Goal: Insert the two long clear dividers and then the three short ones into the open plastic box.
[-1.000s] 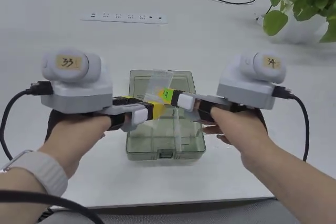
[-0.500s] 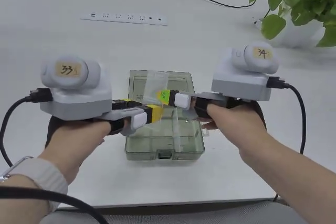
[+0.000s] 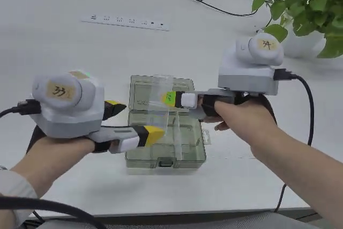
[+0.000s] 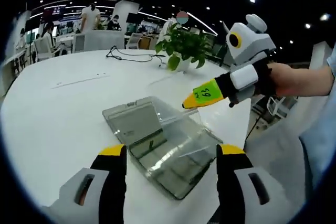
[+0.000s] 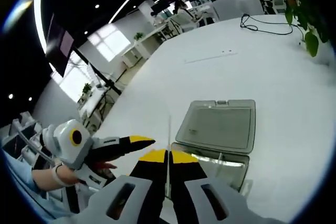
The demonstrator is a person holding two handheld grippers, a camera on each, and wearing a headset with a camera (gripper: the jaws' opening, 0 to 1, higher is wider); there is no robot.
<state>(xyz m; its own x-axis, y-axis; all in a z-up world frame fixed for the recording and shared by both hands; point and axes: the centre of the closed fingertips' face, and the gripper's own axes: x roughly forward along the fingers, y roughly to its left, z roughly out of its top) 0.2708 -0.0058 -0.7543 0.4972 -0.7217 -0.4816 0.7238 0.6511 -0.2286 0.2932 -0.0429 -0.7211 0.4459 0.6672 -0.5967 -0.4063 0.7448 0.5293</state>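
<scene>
Right gripper (image 5: 169, 157) is pinched tight on a clear divider (image 3: 158, 96), and that sheet is tough to read. Edge-on in the right gripper view, it's just a hairline rising between the yellow tips. In the head view it's a thin, glassy rectangle hanging over the box's hinge, melting into the lid (image 3: 140, 90) behind it. Left gripper (image 3: 134, 119) has its jaws wide apart, nothing between them, near the box's left edge. The box (image 3: 166, 159) is smoky green see-through plastic, rectangular with rounded corners. Its lid is laid open flat on the smooth white table (image 3: 64, 52). Inside the tray a pale upright line runs front to back. Seated divider or moulded rib? Can't tell, it's too clear to trace.
</scene>
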